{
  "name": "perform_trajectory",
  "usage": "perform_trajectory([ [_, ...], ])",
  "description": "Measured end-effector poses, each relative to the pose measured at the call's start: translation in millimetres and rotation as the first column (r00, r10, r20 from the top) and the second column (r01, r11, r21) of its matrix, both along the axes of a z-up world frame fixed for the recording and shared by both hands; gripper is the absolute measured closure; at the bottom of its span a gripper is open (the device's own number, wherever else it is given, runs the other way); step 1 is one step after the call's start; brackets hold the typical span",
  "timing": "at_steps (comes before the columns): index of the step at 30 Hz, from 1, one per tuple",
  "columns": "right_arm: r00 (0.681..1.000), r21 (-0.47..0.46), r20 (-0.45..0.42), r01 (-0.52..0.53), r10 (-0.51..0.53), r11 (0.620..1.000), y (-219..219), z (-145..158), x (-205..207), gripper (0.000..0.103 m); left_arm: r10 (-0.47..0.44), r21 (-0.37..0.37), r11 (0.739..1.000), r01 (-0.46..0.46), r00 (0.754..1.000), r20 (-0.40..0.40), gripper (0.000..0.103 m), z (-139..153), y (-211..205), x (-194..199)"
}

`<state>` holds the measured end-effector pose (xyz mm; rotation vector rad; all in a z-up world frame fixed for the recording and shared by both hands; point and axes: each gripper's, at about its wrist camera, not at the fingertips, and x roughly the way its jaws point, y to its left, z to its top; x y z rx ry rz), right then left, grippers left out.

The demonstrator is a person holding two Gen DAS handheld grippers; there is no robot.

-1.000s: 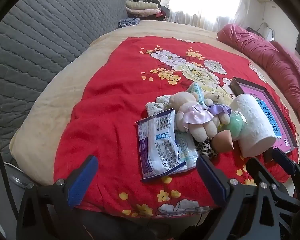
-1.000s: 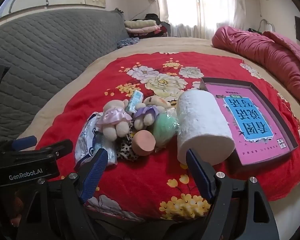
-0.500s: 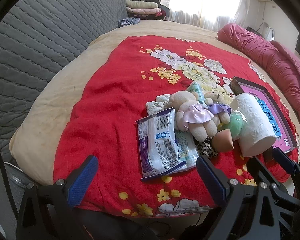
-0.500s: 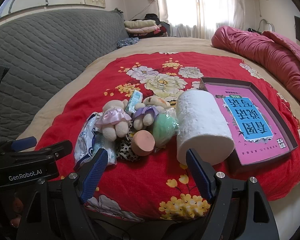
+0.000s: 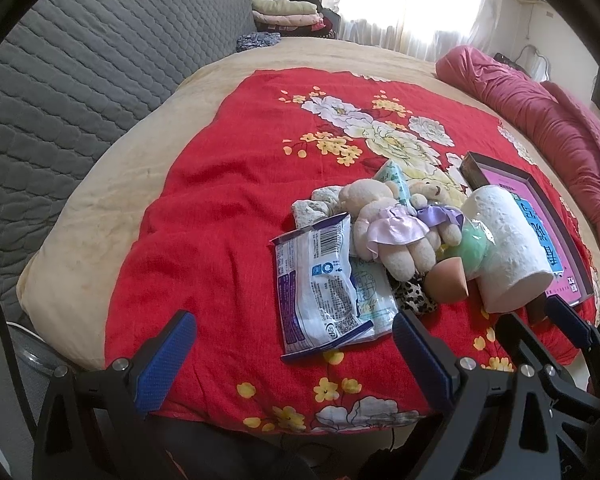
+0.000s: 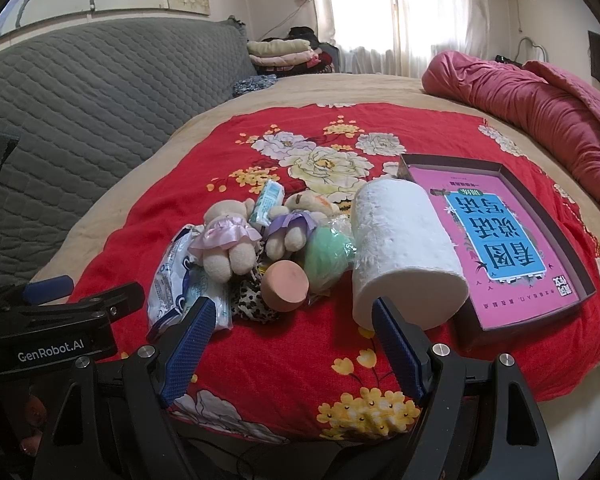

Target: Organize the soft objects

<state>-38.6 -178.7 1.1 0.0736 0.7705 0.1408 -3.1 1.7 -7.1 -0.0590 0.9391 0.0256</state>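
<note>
A bed (image 5: 100,216) with a grey quilted headboard (image 6: 80,80) carries a red floral blanket (image 5: 228,208); a window (image 6: 364,0) glows behind. The soft pile sits on the blanket: two teddy bears (image 6: 228,240), a wipes packet (image 5: 316,280), a paper roll (image 6: 400,256) touching a pink tray (image 6: 540,240). The left tongs (image 5: 292,356) and right tongs (image 6: 292,340) both gape wide, empty, short of the pile.

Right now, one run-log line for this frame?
left gripper: open, empty | right gripper: open, empty | soft toys, paper roll: piled beside tray
</note>
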Motion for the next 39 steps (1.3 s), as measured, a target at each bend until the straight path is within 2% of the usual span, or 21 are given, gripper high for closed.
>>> perform_trajectory([
  [21,1.0,0.008,-0.019,-0.002,0.002,1.0,0.1,-7.2,5.5,0.022,0.041,-0.045,0.998,-0.044,0.998,-0.057,0.004,-16.6,18.3,14.2],
  [32,0.999,0.001,-0.045,-0.028,0.028,1.0,7.2,-17.2,16.4,0.022,0.039,-0.169,0.984,-0.056,0.994,-0.104,0.004,-38.9,29.5,41.0],
  [39,0.998,-0.007,-0.049,-0.051,0.051,0.999,13.7,-22.9,25.6,0.022,0.039,-0.178,0.982,-0.064,0.989,-0.14,0.004,-55.2,29.9,59.7],
])
